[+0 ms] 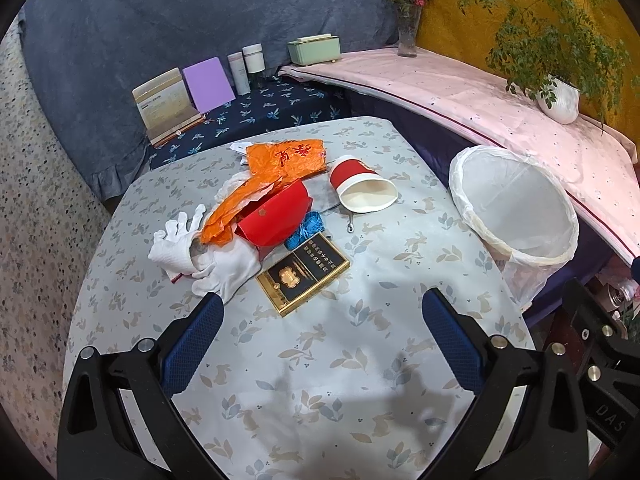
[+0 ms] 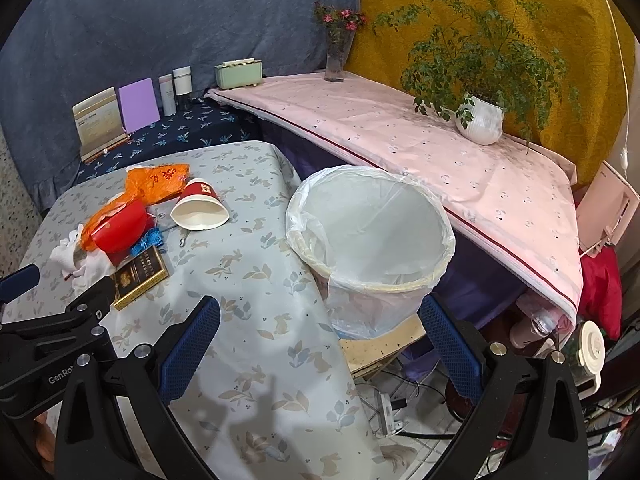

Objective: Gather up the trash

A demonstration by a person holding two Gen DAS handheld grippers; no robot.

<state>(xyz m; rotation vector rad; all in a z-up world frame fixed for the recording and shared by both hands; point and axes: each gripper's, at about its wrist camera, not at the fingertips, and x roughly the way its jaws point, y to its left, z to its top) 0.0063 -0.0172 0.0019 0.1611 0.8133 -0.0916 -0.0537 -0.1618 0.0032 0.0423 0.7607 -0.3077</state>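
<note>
Both tongs stand apart, empty; left gripper (image 1: 322, 308) hovers near the dark cigarette box (image 1: 303, 277), right gripper (image 2: 320, 320) before the lined bin (image 2: 370, 232). Approach low, straddle one item, close firmly; litter lies ahead on the table (image 1: 360, 380), bin just beside.

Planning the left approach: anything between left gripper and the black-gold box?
No. In the left wrist view only bare rabbit-print tablecloth separates the open left gripper from the black-gold box; white gloves lie off to the left.
</note>
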